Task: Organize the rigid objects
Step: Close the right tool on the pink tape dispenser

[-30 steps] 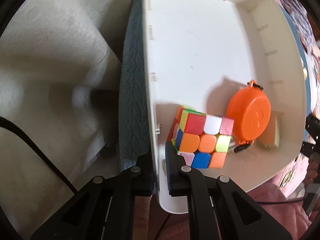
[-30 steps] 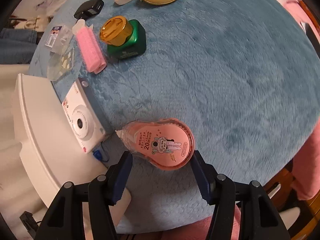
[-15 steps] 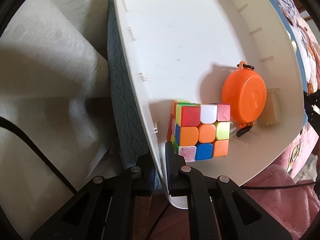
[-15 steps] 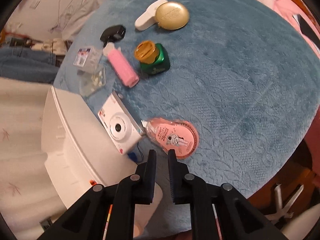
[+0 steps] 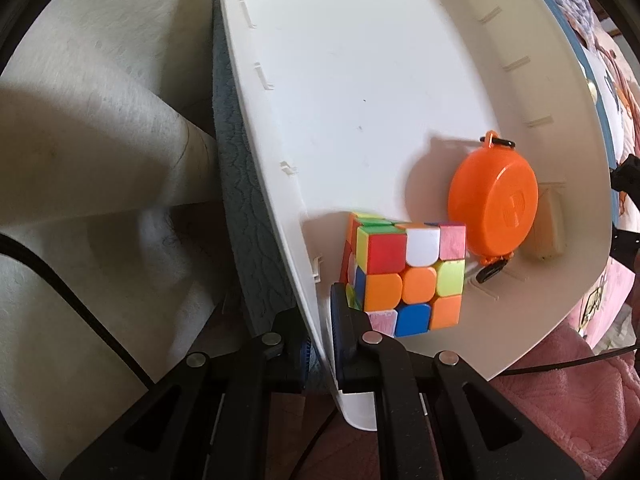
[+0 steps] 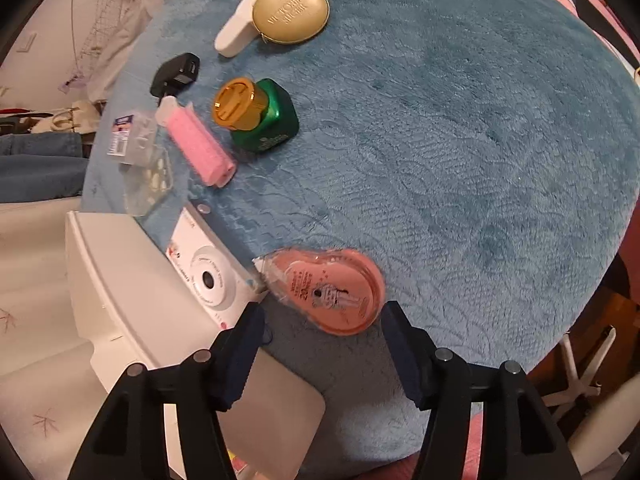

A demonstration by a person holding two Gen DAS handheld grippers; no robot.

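Observation:
My left gripper [image 5: 320,340] points down and is shut on the side wall of the white bin [image 5: 360,80]. Inside the bin lie a colourful puzzle cube [image 5: 404,276] and an orange round case [image 5: 492,204]. On the blue mat [image 6: 460,140] in the right wrist view lies a pink correction tape [image 6: 332,296], just ahead of my right gripper [image 6: 324,344]. Its jaws are opening, and the tape's near end sits between the fingertips with neither pad touching it. A white toy camera [image 6: 208,276] leans beside the tape against the bin's [image 6: 112,280] outer wall.
Further along the mat are a green bottle with a gold cap [image 6: 260,120], a pink roller [image 6: 198,146], clear plastic boxes [image 6: 140,160], a black charger [image 6: 176,74], a gold compact [image 6: 290,12] and a white case [image 6: 236,32]. Pink cloth lies past the mat's edge.
The right gripper, shut and higher half a second ago, has dropped closer and spread around the tape's near end. The left gripper keeps its hold; the bin has shifted slightly in its view.

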